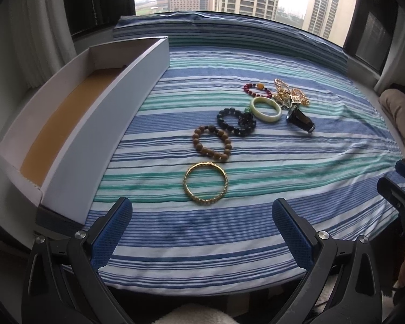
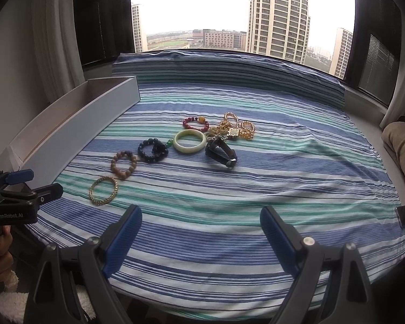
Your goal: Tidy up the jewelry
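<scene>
Several pieces of jewelry lie in a diagonal row on a striped cloth: a gold bangle [image 1: 205, 183] [image 2: 103, 190], a brown bead bracelet [image 1: 212, 145] [image 2: 123, 164], a dark bead bracelet [image 1: 236, 121] [image 2: 152, 150], a pale jade bangle [image 1: 265, 108] [image 2: 189, 141], a red bead bracelet [image 1: 257, 89] [image 2: 195, 123], a heap of gold chains [image 1: 290, 92] [image 2: 236, 127] and a black watch [image 1: 300, 121] [image 2: 221, 152]. My left gripper [image 1: 202, 217] is open and empty, just short of the gold bangle. My right gripper [image 2: 201, 225] is open and empty, near the front edge.
A long white open box [image 1: 102, 124] [image 2: 75, 127] with a brown floor lies along the cloth's left side. The cloth [image 1: 283, 175] [image 2: 283, 189] covers a window ledge. A beige cushion [image 2: 402, 145] sits at the right. Each gripper shows in the other's view, the left [image 2: 21, 186] and the right [image 1: 399, 189].
</scene>
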{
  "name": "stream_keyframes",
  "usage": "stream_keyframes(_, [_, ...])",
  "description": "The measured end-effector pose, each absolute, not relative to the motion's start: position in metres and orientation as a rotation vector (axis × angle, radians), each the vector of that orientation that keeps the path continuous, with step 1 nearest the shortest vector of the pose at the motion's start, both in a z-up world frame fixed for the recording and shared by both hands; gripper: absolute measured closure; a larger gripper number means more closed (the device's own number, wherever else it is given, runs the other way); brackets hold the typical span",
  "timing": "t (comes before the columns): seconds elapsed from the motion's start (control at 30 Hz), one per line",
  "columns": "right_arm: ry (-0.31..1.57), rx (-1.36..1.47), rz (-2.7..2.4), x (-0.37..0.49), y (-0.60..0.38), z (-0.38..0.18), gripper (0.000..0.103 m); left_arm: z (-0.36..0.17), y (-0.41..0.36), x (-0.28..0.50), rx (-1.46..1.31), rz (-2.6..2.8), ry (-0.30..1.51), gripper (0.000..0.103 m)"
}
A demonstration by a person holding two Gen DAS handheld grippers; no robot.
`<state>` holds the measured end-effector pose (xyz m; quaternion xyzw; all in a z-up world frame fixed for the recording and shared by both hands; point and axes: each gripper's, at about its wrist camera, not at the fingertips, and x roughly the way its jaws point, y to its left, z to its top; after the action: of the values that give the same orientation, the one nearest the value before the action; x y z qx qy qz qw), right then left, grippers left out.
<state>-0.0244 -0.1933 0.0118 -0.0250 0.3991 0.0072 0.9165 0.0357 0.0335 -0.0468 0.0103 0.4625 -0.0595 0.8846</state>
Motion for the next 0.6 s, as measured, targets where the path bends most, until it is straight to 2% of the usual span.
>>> stream_keyframes(0.6, [0.850,-0.056,0.026,-0.020,-0.190,0.002,0.012,-0.051,0.015,0.037,0.145,-0.056,0.951,0.000])
